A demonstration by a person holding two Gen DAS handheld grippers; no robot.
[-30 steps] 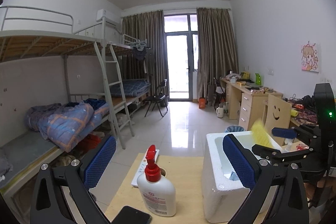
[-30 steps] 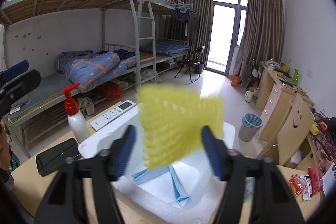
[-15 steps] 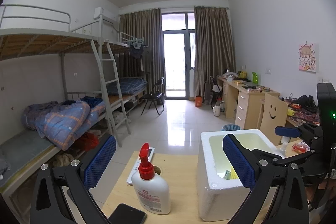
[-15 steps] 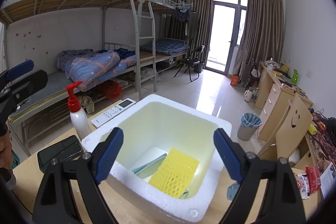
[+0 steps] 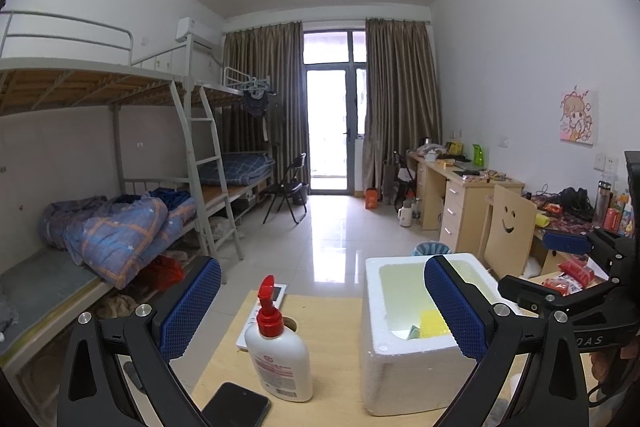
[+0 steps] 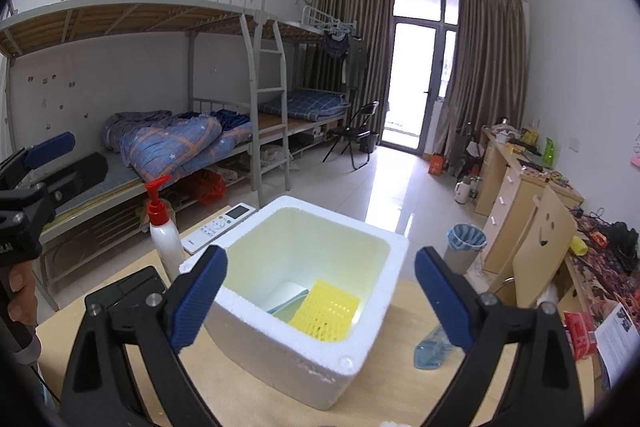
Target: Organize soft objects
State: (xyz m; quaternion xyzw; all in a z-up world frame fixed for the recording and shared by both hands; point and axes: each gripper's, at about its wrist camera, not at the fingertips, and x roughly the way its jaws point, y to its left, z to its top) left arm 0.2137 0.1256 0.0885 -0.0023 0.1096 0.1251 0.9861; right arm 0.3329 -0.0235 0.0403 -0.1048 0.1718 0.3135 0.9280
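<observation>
A white foam box [image 6: 304,347] stands on the wooden table [image 6: 248,387]. A yellow foam net [image 6: 326,311] lies inside it, on top of a pale flat packet [image 6: 286,301]. My right gripper [image 6: 320,259] hovers above the box's near side. Its jaws are still opening and nothing is between them. The left wrist view shows the box [image 5: 400,367] at right with the yellow net [image 5: 432,323] peeking over its rim. My left gripper [image 5: 322,267] hangs open and empty above the table, left of the box.
A white pump bottle with a red top [image 5: 276,359] and a black phone [image 5: 236,405] sit left of the box, with a remote control [image 6: 220,227] behind them. A clear blue plastic piece [image 6: 434,345] and red snack packets [image 6: 580,331] lie to the right.
The yellow net was between my right jaws a second ago; it has dropped into the box. The right jaws have spread wider and the gripper has drawn back a little.
</observation>
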